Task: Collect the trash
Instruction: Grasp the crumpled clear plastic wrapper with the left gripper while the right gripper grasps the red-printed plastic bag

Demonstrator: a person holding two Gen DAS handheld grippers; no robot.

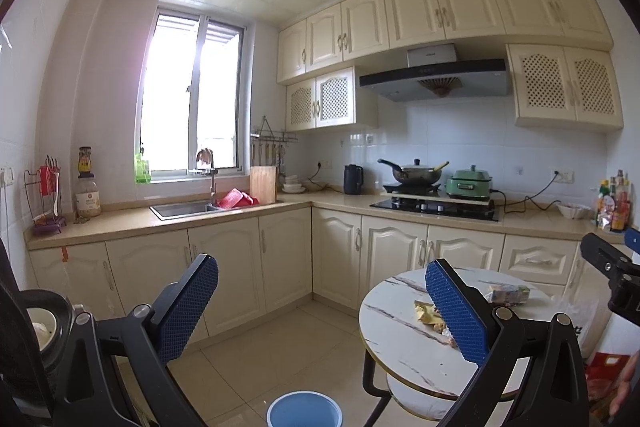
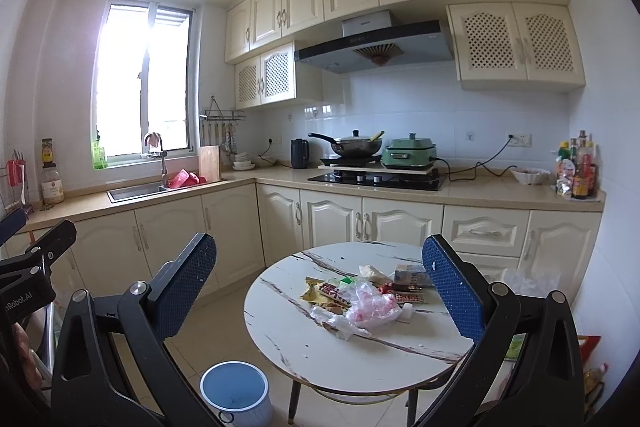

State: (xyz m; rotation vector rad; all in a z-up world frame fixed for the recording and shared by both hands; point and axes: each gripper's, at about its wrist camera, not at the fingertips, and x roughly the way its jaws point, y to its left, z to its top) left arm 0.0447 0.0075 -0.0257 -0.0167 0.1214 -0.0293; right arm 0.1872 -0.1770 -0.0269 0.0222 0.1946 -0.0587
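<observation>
A pile of trash (image 2: pixel 360 297), with snack wrappers, crumpled clear plastic and a small carton, lies on a round white marble-pattern table (image 2: pixel 320 359). A blue-lined bin (image 2: pixel 234 393) stands on the floor left of the table. My right gripper (image 2: pixel 320 291) is open and empty, held above and in front of the table. My left gripper (image 1: pixel 322 311) is open and empty, left of the table (image 1: pixel 400 339); its right finger hides part of the trash (image 1: pixel 430 315). The bin (image 1: pixel 304 410) shows at the bottom of the left wrist view.
L-shaped cream cabinets with a counter (image 2: pixel 480 193) run behind. A sink (image 2: pixel 136 191), stove with wok (image 2: pixel 356 145), green cooker (image 2: pixel 408 151), kettle (image 2: pixel 299 153) and sauce bottles (image 2: pixel 576 171) sit on it. A plastic bag (image 2: pixel 528 283) lies behind the table.
</observation>
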